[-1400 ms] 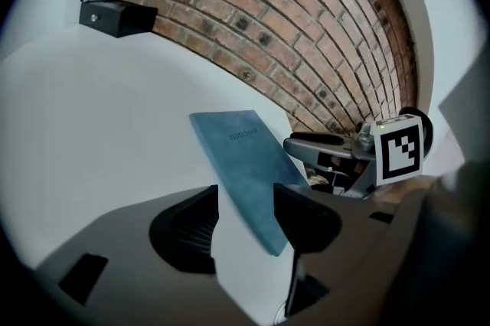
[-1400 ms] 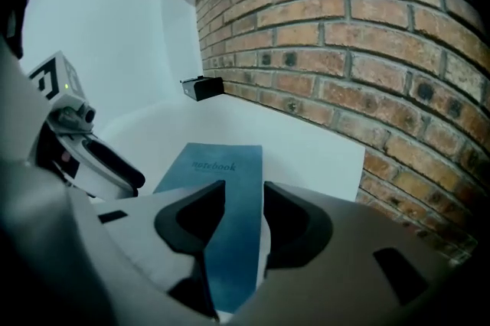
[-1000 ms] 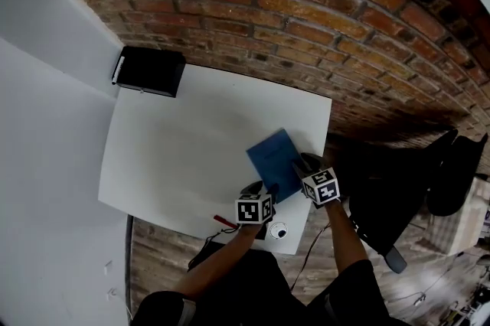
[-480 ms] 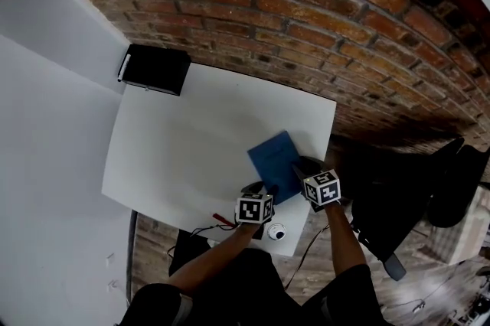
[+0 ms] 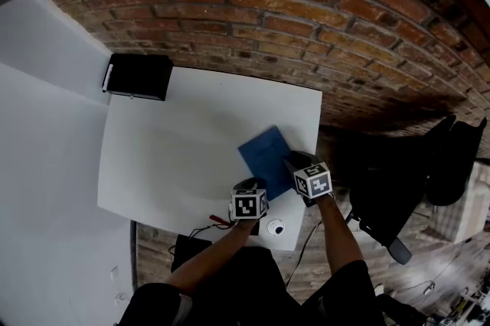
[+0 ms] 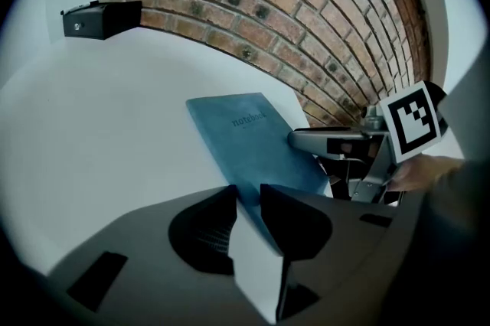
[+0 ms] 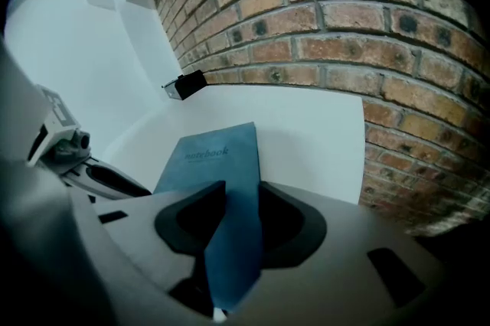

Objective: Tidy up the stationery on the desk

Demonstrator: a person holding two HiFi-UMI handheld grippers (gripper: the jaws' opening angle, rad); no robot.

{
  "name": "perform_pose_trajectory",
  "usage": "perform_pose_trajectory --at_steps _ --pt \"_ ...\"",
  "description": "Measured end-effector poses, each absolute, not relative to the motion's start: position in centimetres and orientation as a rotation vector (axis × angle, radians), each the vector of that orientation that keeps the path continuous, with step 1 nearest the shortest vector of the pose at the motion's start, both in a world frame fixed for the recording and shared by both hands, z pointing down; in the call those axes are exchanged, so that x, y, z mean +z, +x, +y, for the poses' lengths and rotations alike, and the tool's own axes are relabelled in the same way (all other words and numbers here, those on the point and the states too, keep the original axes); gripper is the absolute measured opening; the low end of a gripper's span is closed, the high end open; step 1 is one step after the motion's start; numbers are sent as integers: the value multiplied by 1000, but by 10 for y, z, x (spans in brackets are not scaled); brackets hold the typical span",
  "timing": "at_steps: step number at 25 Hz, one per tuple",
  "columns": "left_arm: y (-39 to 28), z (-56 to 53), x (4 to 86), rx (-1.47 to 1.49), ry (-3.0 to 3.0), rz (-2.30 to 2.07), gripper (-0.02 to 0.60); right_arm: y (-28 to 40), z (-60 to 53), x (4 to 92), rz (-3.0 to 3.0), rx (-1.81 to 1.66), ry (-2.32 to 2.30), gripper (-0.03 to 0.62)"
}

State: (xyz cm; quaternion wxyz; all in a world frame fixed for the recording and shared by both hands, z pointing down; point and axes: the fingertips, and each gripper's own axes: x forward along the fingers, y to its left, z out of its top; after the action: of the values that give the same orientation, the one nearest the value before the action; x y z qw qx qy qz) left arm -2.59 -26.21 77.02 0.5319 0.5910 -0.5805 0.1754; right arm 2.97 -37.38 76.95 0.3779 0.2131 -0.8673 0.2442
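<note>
At the near edge of the bench, just left of your left gripper, a small red item is lying with thin dark wires trailing off the edge; it is too small to identify. Just right of it, by the near right corner, a small white disc is sitting on the bench, close beside the left gripper's marker cube.

You are holding the blue notebook with both grippers. The left gripper's jaws are closing on its near left corner: in the left gripper view the blue cover is running straight in between the two dark pads, with a pale strip showing under it. Your right gripper is clamping the notebook's near right side, and in the right gripper view the cover is filling the gap between the jaws. The two grippers are sitting near each other, one at each side of the notebook's near end.

The notebook is lying toward the right edge of the bench, nearer the near right corner than the far one, with its long side angling away toward the far edge. Whether its far end is resting on the bench cannot be told.

Beyond the notebook nothing is standing on the bench. A black box is sitting at the far left corner, well apart from the notebook. A brick wall is running past the far and right edges, and a dark chair is standing off the right edge, beside your right arm.
</note>
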Motion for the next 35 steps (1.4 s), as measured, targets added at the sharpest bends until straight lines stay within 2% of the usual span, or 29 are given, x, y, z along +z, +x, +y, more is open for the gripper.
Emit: perform_pose_trajectory --at_steps 15,35 --pt "-51 -252 771 462 1499 -1288 98 24 -352 770 -2145 727 714 149" --pt "-127 -208 770 614 1606 -1187 98 -31 -290 770 -2079 877 905 149"
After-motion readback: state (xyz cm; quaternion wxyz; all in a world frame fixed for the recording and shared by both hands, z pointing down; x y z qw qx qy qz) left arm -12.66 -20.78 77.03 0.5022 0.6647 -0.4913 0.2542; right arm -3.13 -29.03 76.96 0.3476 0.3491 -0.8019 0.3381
